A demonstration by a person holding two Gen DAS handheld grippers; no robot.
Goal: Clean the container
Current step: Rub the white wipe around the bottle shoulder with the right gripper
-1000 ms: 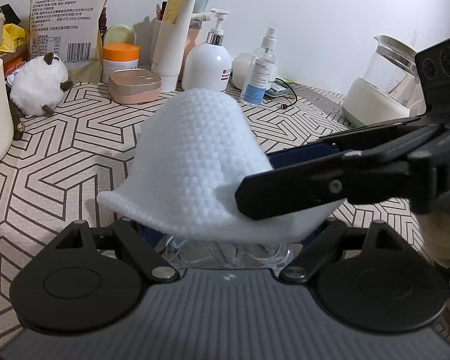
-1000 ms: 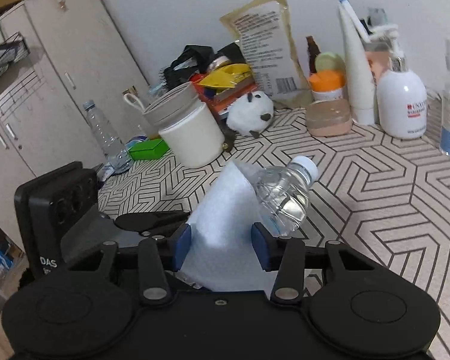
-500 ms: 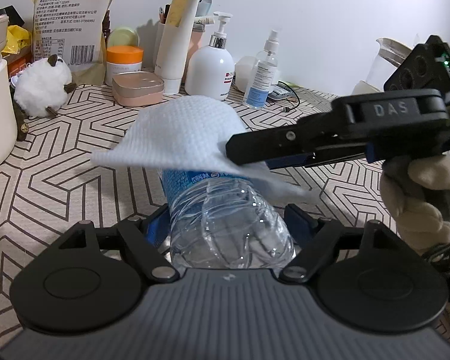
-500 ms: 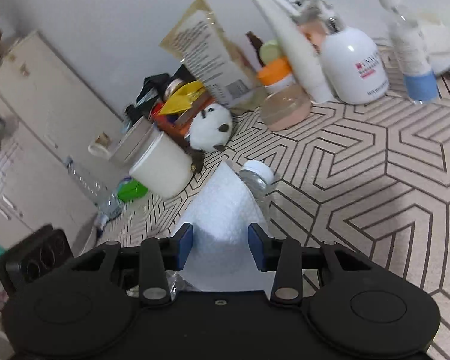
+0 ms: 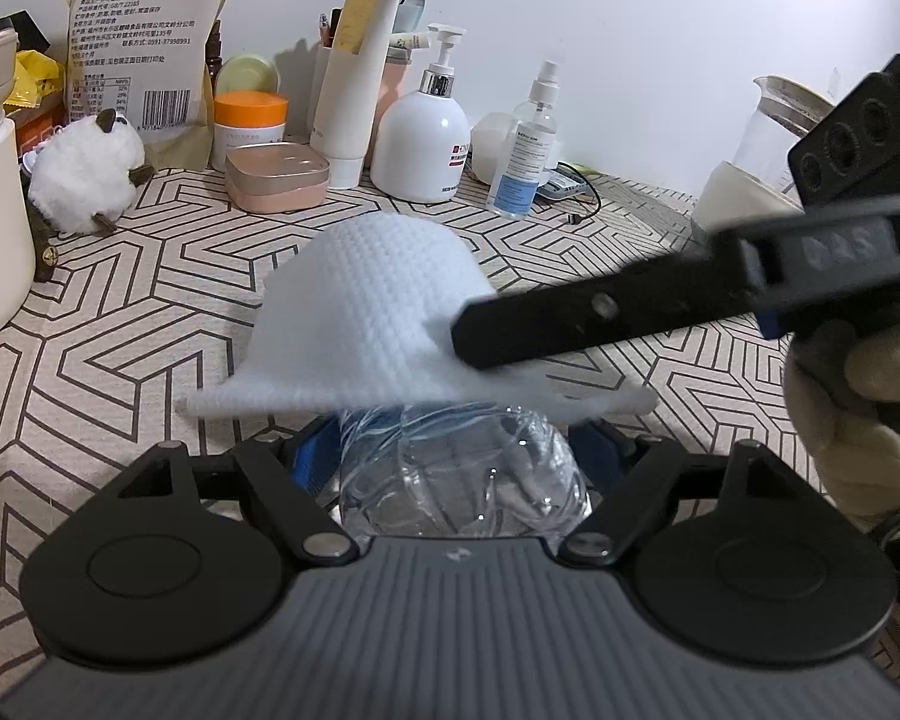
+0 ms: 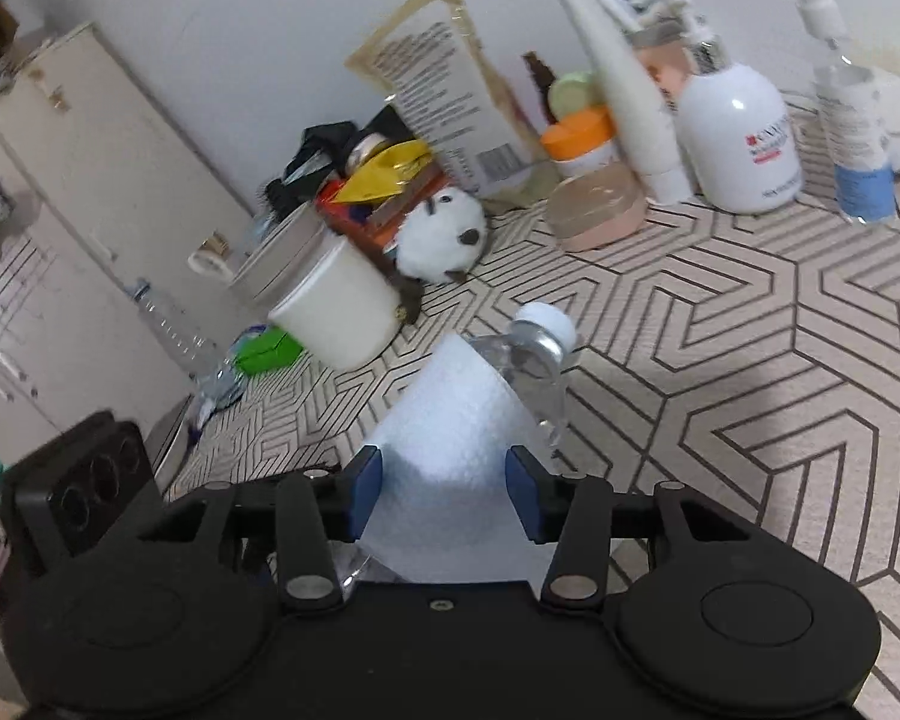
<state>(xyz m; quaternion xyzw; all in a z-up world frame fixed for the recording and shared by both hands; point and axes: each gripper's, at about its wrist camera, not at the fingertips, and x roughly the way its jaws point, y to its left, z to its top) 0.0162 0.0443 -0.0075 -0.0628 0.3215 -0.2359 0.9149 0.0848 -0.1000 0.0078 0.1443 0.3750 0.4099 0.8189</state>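
Observation:
My left gripper (image 5: 450, 450) is shut on the base of a clear plastic bottle (image 5: 462, 474), held lying level above the table. A white textured wipe (image 5: 384, 312) is draped over the bottle's far part and hides its neck in the left wrist view. My right gripper (image 6: 444, 480) is shut on the wipe (image 6: 450, 420) wrapped around the bottle; its black finger (image 5: 600, 312) reaches in from the right. In the right wrist view the bottle's white cap (image 6: 543, 318) and clear shoulder (image 6: 540, 372) stick out past the wipe.
A patterned table (image 5: 150, 300) carries a white pump bottle (image 5: 420, 144), a spray bottle (image 5: 525, 156), a tall tube (image 5: 357, 60), a pink case (image 5: 276, 177), an orange-lidded jar (image 5: 249, 126), a plush toy (image 5: 84, 180), a cream pot (image 6: 336, 312) and a glass kettle (image 5: 762, 156).
The wipe has slid back and forth along the bottle: it uncovered the blue label half a second ago and now covers it again, humped higher. The left gripper has stayed put.

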